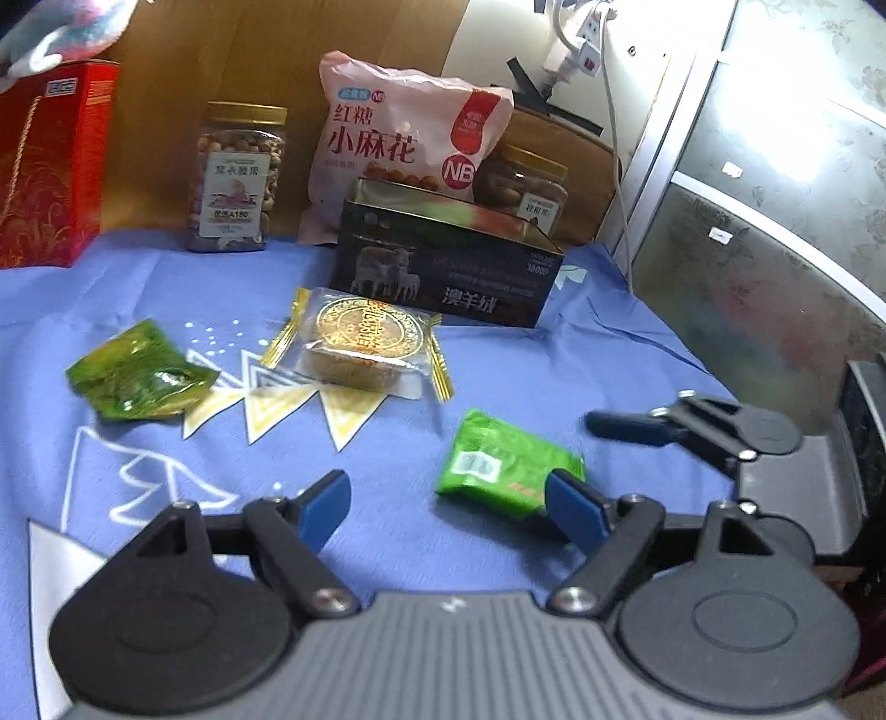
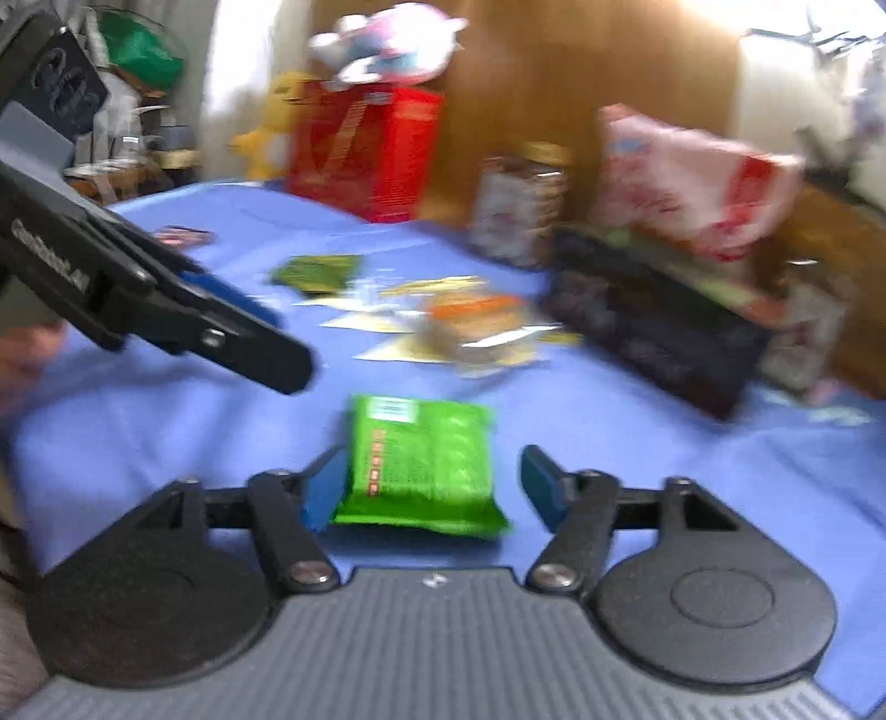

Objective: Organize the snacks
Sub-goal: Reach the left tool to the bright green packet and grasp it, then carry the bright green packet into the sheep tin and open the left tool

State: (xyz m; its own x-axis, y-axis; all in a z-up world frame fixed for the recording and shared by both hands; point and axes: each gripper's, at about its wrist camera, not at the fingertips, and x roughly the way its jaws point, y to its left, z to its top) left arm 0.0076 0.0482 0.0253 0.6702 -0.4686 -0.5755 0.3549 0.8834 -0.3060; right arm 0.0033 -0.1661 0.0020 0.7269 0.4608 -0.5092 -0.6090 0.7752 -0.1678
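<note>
Low in the right wrist frame, the light, crinkly, bright green foil snack packet (image 2: 423,462) is best pinched across its flat sides by the wide-spread, empty right gripper (image 2: 429,487).

you've got a blue cloth (image 1: 166,277) with white and gold pennant prints over the surface. behind it a brown wooden panel (image 1: 266,50). a pastel plush toy (image 2: 387,44) sits on top of the red box, a yellow plush (image 2: 271,127) just beside that box. a white power strip (image 1: 576,44) hangs on the wall, its cord (image 1: 620,166) trailing down. a grey patterned cabinet (image 1: 775,194) stands on your right.
</note>
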